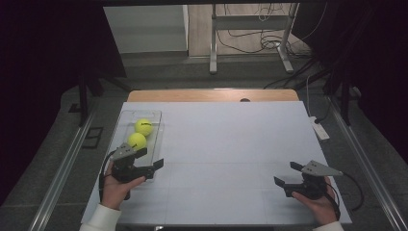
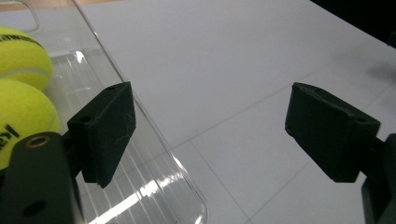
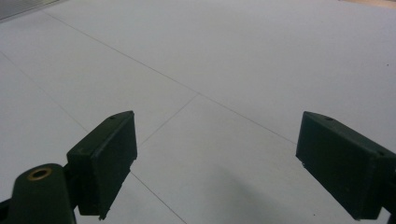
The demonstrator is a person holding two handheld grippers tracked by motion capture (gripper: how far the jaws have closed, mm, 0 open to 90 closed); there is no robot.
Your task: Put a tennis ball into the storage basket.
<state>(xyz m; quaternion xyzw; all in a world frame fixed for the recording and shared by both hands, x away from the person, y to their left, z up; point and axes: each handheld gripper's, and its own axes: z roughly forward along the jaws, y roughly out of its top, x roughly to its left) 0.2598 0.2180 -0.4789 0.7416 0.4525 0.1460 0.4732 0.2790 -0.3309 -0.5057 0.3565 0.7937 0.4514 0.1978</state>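
**Yellow balls wait in a clear tray as the left jaws line up**

Yellow felt marks the work: two tennis balls sit in a clear plastic tray at about ten o'clock on the white bench (image 1: 231,144).

Nearest the person, at about five o'clock, the right gripper (image 1: 290,174) hangs over bare bench with its jaws spread wide and nothing between them; the right gripper view confirms only white sheet ahead. At about seven o'clock the left gripper (image 1: 150,159) is also spread wide and empty, one jaw standing over the tray's near corner, the other outside its right wall.

Just beyond it lies the near ball (image 1: 136,141), and touching or almost touching that, the far ball (image 1: 143,126). The tray (image 1: 157,144) runs its long axis from six towards twelve o'clock, leaning slightly to one, so the balls line up along it. A round ball has no heading of its own; the printed lettering on the near one faces the left gripper view.

This looks like the approach step, before any grasp. The next move probably calls for swinging the left gripper towards eleven o'clock, centring the near ball between the jaws, clearing the tray wall, then closing gently enough that the ball does not squirt away.
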